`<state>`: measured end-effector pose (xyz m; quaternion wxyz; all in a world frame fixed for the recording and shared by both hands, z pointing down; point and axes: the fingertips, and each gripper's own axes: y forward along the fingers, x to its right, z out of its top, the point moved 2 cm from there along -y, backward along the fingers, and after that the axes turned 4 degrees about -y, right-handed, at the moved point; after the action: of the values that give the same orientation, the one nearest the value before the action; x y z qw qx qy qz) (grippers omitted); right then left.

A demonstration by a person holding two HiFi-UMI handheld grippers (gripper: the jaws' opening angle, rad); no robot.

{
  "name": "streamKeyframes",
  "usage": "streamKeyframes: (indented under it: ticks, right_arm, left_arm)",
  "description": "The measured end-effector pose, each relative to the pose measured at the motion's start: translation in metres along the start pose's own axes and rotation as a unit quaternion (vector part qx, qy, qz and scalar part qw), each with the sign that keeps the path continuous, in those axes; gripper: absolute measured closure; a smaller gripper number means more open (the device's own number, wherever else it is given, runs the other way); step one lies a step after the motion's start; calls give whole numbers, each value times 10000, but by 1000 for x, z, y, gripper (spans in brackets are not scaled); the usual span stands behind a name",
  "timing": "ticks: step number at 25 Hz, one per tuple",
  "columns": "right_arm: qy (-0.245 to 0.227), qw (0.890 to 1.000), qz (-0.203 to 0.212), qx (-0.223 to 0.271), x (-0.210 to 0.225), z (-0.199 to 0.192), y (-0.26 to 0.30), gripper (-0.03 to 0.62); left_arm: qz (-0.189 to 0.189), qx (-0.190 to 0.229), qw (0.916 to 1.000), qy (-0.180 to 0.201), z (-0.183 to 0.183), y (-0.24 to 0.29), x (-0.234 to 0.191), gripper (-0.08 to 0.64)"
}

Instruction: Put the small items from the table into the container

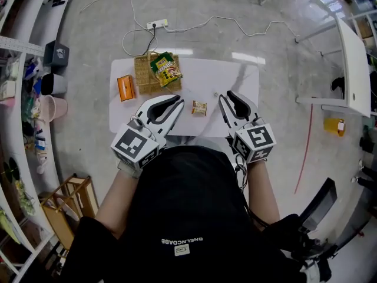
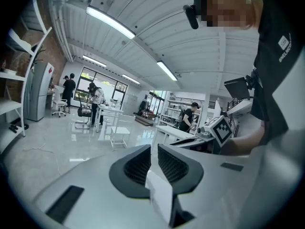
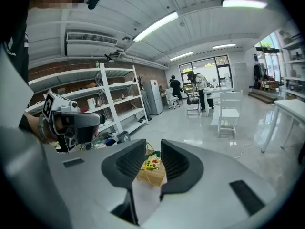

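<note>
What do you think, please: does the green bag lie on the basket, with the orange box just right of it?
Not quite: the head view shows the orange box just left of the basket; the green bag does lie on it.

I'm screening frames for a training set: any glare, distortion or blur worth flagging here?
Head view: heavy fisheye bend, white glare patches on the glossy floor, table sharp. Left gripper view: dark round vignette, ceiling strip lights blown out. Right gripper view: same vignette, windows washed out.
</note>
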<state>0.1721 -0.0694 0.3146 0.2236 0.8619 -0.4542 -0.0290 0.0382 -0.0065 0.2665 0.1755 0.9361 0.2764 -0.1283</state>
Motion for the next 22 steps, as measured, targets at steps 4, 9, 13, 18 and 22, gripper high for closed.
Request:
streamKeyframes:
  ticks: [4, 9, 13, 18, 22]
  right_arm:
    - [-249, 9988, 198, -381, -1, -19, 22, 483]
    - [-537, 9933, 609, -817, -10, -42, 49, 448]
    - [-894, 9847, 888, -1208, -19, -64, 71, 426]
    - [-1140, 9722, 1168, -1680, -36, -95, 96, 402]
    - [-1171, 9631, 1341, -2018, -45, -120, 114, 379]
  left_arm:
    - [419, -31, 9990, -168, -9, -16, -12, 526]
    - [875, -30, 9956, -339, -25, -35, -24, 526]
    - [1178, -96, 9921, -431, -43, -47, -35, 525]
    - [1508, -127, 9865, -622, -63, -67, -47, 523]
    - [1706, -106, 9823, -772, -74, -81, -54, 514]
